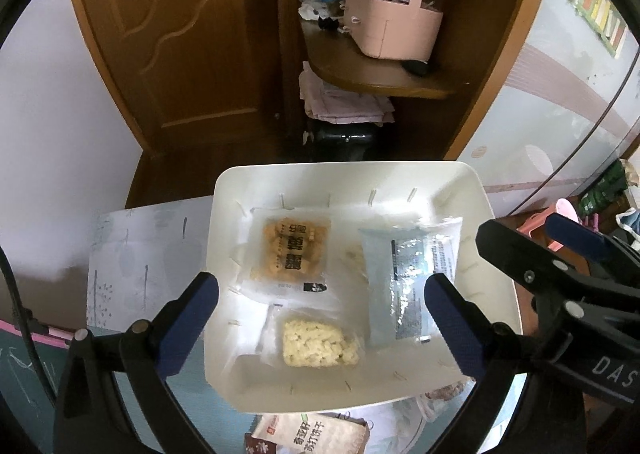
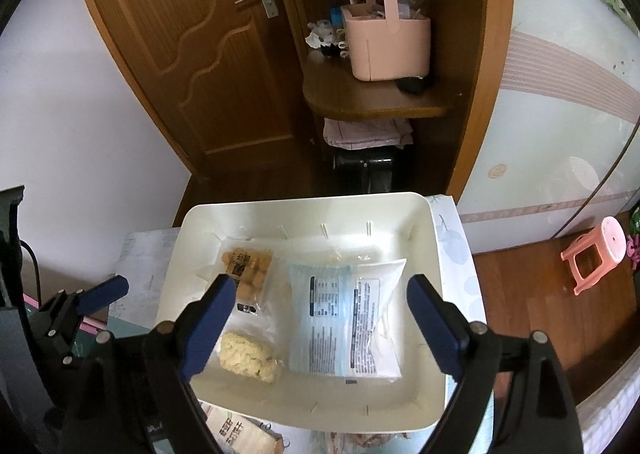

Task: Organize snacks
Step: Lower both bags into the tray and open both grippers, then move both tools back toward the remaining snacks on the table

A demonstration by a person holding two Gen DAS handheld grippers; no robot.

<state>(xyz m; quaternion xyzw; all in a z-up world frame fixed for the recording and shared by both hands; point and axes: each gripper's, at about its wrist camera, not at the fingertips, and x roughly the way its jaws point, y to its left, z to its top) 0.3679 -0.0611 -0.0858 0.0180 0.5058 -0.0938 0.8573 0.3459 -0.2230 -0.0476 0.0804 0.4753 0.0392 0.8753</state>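
Both grippers hover over the white bin, fingers apart and empty: left gripper, right gripper. Three snack packets lie inside. We judge a drop just finished; next, fetch the cracker box below the bin.

My left gripper points steeply downward with its blue-padded jaws spread wide and nothing pressed between them, while my right gripper, tilted down much the same just beside it, has its jaws parted and clamping nothing.
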